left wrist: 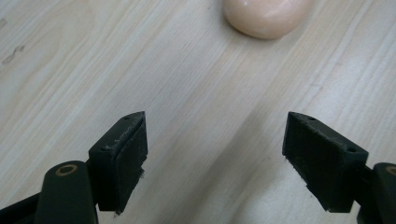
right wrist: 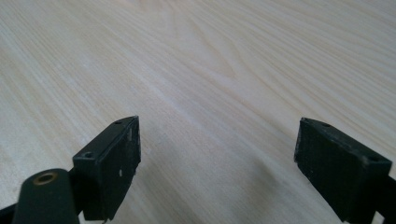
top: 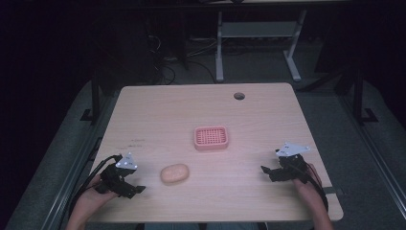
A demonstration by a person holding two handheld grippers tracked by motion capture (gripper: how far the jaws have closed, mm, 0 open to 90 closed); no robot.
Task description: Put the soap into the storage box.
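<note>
Resting untouched at five o'clock from the pink soap dish (top: 210, 138), the soap (top: 174, 173) awaits; left gripper (top: 135, 190) and right gripper (top: 265, 170) both gape wide, empty.

Room: dark around the table (top: 206, 105), the floor hardly visible.
Tabletop: evenly lit from above, no glare.
Shadows: soft and short under the soap (top: 174, 173) and the pink tray (top: 210, 138).
High view: a bit grainy, small details are not sharp.
Gripper views: bright wood grain, the near jaws slightly soft.
</note>
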